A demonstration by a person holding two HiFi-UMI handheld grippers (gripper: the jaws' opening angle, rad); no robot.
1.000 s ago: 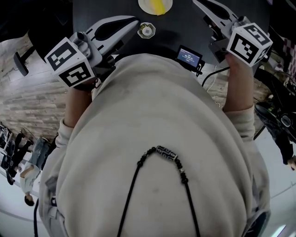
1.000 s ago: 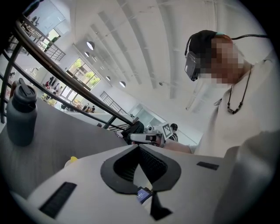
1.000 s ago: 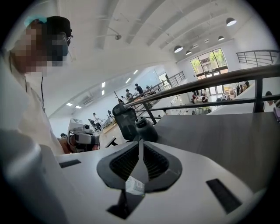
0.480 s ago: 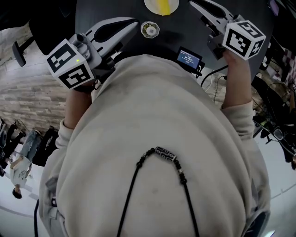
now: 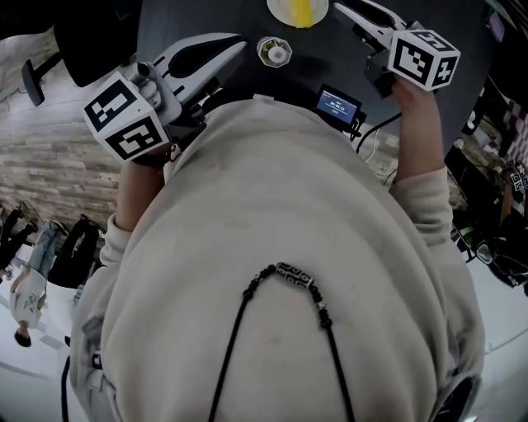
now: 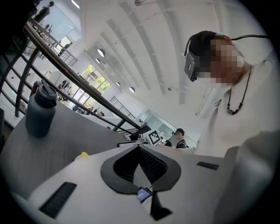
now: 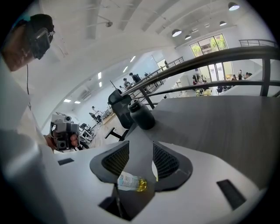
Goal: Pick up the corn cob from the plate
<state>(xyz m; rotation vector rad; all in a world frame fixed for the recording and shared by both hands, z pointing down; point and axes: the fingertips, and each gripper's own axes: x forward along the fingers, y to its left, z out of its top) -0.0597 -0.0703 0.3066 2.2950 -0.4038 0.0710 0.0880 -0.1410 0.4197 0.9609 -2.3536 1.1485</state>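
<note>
The yellow corn cob (image 5: 300, 10) lies on a white plate (image 5: 276, 11) at the far edge of the dark table. My right gripper (image 5: 351, 10) reaches toward the plate from its right. Its jaws are opening, with bare table in the gap (image 7: 142, 144) and no object held. In the right gripper view a sliver of the plate (image 7: 153, 168) shows low between the jaws. My left gripper (image 5: 235, 48) hangs at the left, nearer to me, with its jaws shut and nothing between them (image 6: 139, 146). The corn (image 6: 83, 154) peeks out beside its left jaw.
A small round dish (image 5: 274, 51) sits just in front of the plate. A little screen device (image 5: 337, 103) stands near my chest. A dark bottle (image 6: 39, 109) stands on the table, and a small clear bottle (image 7: 129, 181) lies under the right jaws. Railings run behind the table.
My right gripper has moved away from me toward the plate and turned more downward. The left gripper has stayed about where it was.
</note>
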